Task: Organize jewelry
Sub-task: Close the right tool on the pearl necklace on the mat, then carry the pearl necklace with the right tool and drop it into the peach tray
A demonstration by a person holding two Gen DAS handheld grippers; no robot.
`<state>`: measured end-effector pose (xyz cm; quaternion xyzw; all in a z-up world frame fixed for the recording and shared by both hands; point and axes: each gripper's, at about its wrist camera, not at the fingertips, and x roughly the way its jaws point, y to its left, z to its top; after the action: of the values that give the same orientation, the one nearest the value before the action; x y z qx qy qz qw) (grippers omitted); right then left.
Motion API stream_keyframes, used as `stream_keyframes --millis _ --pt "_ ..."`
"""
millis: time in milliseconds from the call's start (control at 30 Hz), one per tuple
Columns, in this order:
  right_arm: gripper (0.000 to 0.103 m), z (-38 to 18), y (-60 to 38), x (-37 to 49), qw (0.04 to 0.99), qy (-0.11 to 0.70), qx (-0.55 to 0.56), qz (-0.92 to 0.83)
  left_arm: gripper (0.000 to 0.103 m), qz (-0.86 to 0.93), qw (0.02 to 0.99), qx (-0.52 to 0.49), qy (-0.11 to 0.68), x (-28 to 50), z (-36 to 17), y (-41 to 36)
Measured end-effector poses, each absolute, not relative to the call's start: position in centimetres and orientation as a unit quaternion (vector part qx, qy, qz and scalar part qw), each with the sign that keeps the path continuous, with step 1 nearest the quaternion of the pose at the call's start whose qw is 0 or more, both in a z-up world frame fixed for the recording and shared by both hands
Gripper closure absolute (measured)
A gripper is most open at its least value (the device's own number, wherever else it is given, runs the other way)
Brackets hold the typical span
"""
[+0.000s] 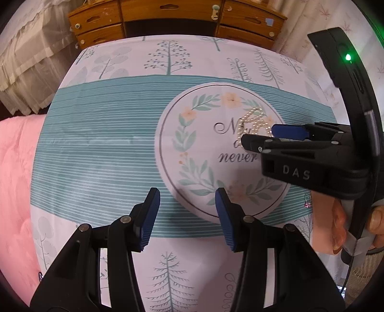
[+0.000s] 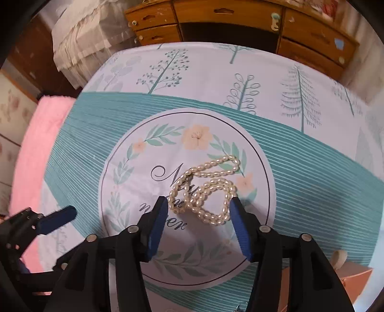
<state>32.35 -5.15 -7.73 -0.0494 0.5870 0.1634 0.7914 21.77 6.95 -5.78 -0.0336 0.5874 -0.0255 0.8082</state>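
Observation:
A strand of oval white pearls [image 2: 206, 189] lies coiled on the round flower print of the tablecloth [image 2: 134, 182]. My right gripper [image 2: 198, 200] hangs just over its near loops, open; the blue pads stand either side of the coil and do not press on it. From the left wrist view the pearls [image 1: 252, 117] show just beyond the right gripper [image 1: 259, 135], which a hand [image 1: 336, 228] holds. My left gripper [image 1: 187, 192] is open and empty over the near rim of the print, left of the pearls. One of its blue fingers [image 2: 60, 218] shows at the left edge of the right wrist view.
A wooden chest of drawers [image 1: 168, 14] stands behind the table. A pink blanket [image 1: 16, 168] lies to the left, with lace fabric [image 1: 28, 72] behind it. A pinkish box [image 2: 355, 276] with a wooden knob [image 2: 338, 258] sits at the near right. A small dark trinket [image 1: 307, 204] lies by the hand.

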Motion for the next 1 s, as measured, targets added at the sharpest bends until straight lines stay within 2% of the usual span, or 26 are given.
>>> stream_keyframes --millis 100,167,333,433,500,567,667,1000 --pt "0.032 -8.0 -3.8 31.9 0.791 0.585 -0.078 0.161 0.058 -0.02 0.807 -0.047 0.589 21.5 -5.9 8.0" --pt "0.028 -8.3 -2.8 31.5 0.791 0.581 -0.11 0.155 0.058 -0.014 0.806 -0.053 0.59 21.4 -6.0 8.7" --pt "0.028 -8.7 -1.7 30.9 0.796 0.57 -0.148 0.139 0.058 -0.005 0.802 -0.068 0.593 21.3 -6.3 10.1" --pt "0.043 -8.5 -2.2 30.9 0.8 0.565 -0.149 0.133 0.058 -0.006 0.802 -0.071 0.594 21.1 -6.4 10.3" --pt "0.069 -8.2 -2.4 30.8 0.802 0.562 -0.158 0.128 0.058 -0.007 0.802 -0.071 0.594 21.0 -6.4 10.3" --pt "0.081 -8.1 -2.7 30.6 0.803 0.558 -0.171 0.121 0.058 -0.01 0.801 -0.071 0.594 20.9 -6.5 10.1" --pt "0.092 -8.1 -3.2 30.4 0.806 0.552 -0.177 0.118 0.058 -0.015 0.802 -0.068 0.593 20.8 -6.5 9.7" --pt "0.093 -5.0 -7.0 28.6 0.817 0.546 -0.055 0.176 0.058 -0.035 0.801 -0.053 0.595 19.7 -5.9 7.9"
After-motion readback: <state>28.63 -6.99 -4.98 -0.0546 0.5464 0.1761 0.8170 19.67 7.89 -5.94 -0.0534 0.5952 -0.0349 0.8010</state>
